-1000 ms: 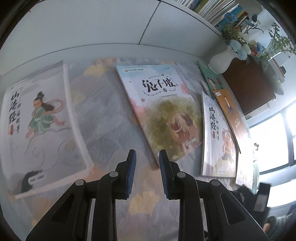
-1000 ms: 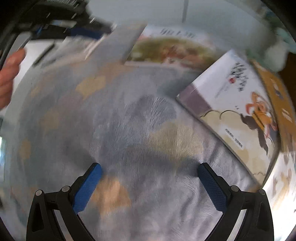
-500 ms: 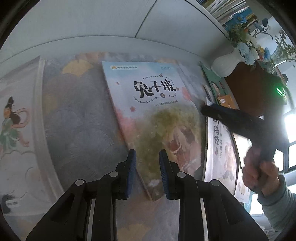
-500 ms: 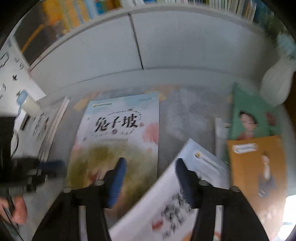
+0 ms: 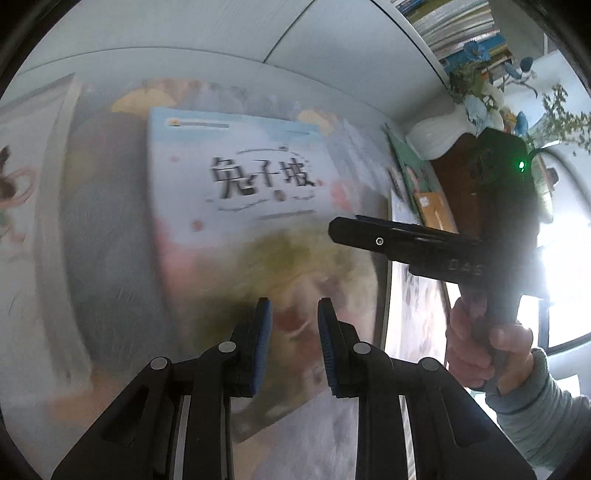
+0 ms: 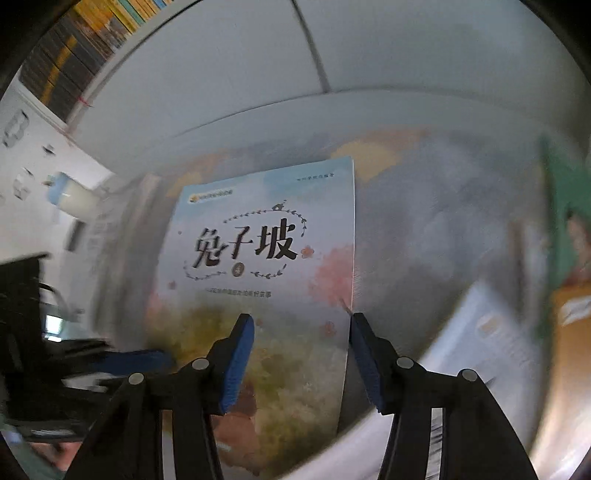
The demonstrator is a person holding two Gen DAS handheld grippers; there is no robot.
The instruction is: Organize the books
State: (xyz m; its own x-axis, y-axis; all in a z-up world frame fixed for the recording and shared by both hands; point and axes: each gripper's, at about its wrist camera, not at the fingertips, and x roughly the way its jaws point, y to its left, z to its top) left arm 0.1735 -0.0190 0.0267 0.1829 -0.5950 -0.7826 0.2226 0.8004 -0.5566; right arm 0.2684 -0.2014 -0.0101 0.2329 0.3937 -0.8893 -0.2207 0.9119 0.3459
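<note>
- Now the rabbit book (image 5: 258,206), pale blue with black characters on its cover, lies flat on the patterned cloth (image 5: 107,229) over the tabletop, its top edge toward the white wall panel (image 5: 207,33).
- Left tongs (image 5: 294,321) hover over the book's lower half; the blue pads stand a narrow gap apart with nothing between them.
- Right tongs (image 6: 301,334) sit over the book's lower right part, jaws partly apart and empty; the right pad (image 6: 364,354) is just at the book's right edge, but whether it touches I cannot tell.
- From the left wrist view, the right tongs reach in from the right above the book, held by a hand (image 5: 484,343) in a grey sleeve (image 5: 543,410).
- A white book (image 5: 417,295) lies just right of the rabbit book; beyond it are a green book (image 5: 406,162) and an orange one (image 5: 432,206).
- Another white book (image 5: 22,229) lies at far left on the cloth.
- A white vase (image 5: 439,133) of flowers stands at the far right corner.
</note>
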